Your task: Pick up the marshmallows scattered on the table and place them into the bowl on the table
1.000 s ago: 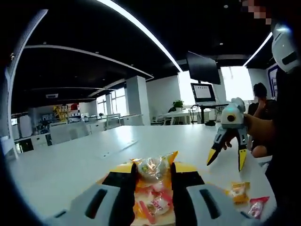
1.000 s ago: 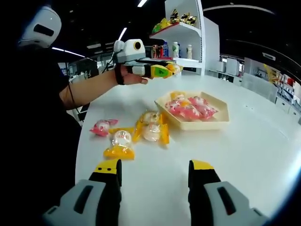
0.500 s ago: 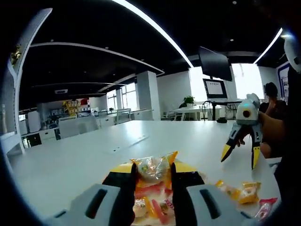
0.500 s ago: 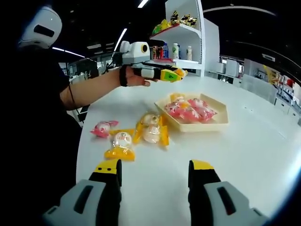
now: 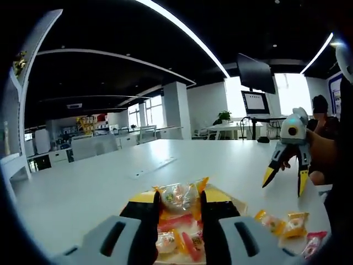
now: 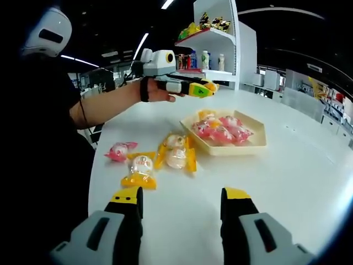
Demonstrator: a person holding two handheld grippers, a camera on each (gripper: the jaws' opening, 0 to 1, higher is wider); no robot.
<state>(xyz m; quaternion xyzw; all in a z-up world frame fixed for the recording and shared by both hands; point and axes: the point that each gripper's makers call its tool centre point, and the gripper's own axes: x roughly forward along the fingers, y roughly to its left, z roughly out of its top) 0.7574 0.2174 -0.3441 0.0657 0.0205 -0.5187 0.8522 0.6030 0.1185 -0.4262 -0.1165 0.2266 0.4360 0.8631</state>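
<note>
A: Left tool (image 5: 177,208) is clamped on a clear crinkly plastic packet with yellow twisted ends and a pale round marshmallow inside (image 5: 177,196). It is held up over the shallow square beige bowl (image 6: 258,144), which sits toward the far edge of the glossy white surface (image 6: 298,182).

B: The right gripper view shows that tool from the side, (image 6: 205,86), above the bowl's left rim. Handling?

A: It looks very light and soft, and the film looks slippery. Too hard a pinch would likely flatten the sweet, so taking it across the puffy middle, as now, seems right.

B: Right tool (image 6: 179,205)?

A: Jaws wide apart with nothing between them, hovering over the near edge of the surface.

B: What's left loose?

A: Two yellow-wrapped packets touching each other (image 6: 176,152), just beside the bowl's left wall. One more yellow-wrapped packet (image 6: 140,171) lies nearer. A pink-wrapped packet (image 6: 119,150) lies toward the left edge. All look the same: round soft centre, twisted ends.

B: And in the bowl?

A: Pink and yellow wrapped sweets piled up (image 6: 223,128). Count unclear.
</note>
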